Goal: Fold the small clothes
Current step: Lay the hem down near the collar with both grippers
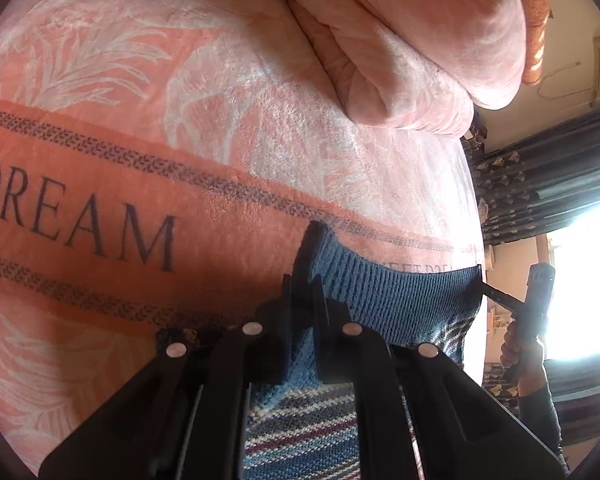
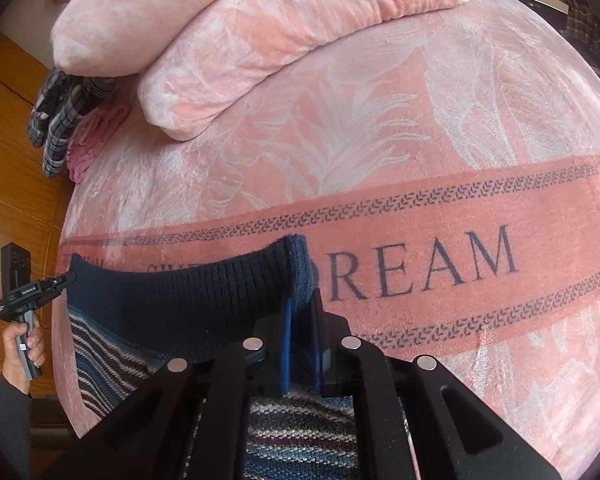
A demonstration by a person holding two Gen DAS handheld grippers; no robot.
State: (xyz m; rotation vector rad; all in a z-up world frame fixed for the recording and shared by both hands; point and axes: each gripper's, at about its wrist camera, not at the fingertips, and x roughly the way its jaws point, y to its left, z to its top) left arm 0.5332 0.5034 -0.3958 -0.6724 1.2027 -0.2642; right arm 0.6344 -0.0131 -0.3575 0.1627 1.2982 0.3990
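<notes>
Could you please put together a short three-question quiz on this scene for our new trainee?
1. True or false: both claws are shut on the ribbed blue band of the striped knit garment.
2. Which word is printed on the pink blanket? A) SLEEP B) DREAM C) HOME
3. Fill in: in the right wrist view, the dark plaid cloth lies beside the folded pink ____.

Key
1. True: the left claw and the right claw each pinch one end of the band.
2. B
3. quilt
</notes>
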